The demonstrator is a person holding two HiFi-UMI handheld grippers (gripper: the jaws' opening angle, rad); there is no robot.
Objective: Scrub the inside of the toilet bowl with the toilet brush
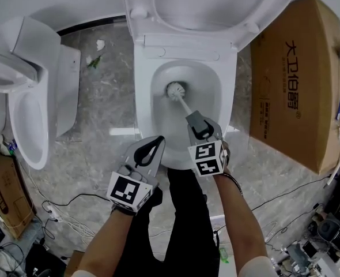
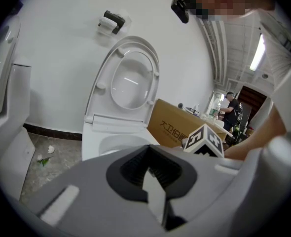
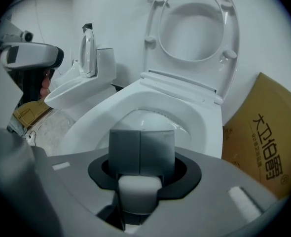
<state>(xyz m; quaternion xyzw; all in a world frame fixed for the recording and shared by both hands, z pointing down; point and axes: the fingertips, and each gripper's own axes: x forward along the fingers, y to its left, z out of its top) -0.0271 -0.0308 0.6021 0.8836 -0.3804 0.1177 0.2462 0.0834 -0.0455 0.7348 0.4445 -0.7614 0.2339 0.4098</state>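
Note:
The white toilet bowl (image 1: 213, 105) stands in the middle of the head view with its lid (image 1: 210, 4) raised. The toilet brush (image 1: 176, 90) has its bristle head down in the bowl, and its white handle slants up to my right gripper (image 1: 199, 126), which is shut on the handle. In the right gripper view the handle (image 3: 139, 189) sits between the closed jaws of the right gripper (image 3: 141, 147); the bowl (image 3: 155, 115) lies just beyond and the brush head is hidden. My left gripper (image 1: 150, 149) is shut and holds nothing, hovering at the bowl's front left rim.
A second white toilet (image 1: 34, 97) stands at the left. A large cardboard box (image 1: 297, 79) flanks the toilet on the right. Bits of litter (image 1: 95, 59) lie on the marble floor, and cables (image 1: 72, 212) trail near my legs.

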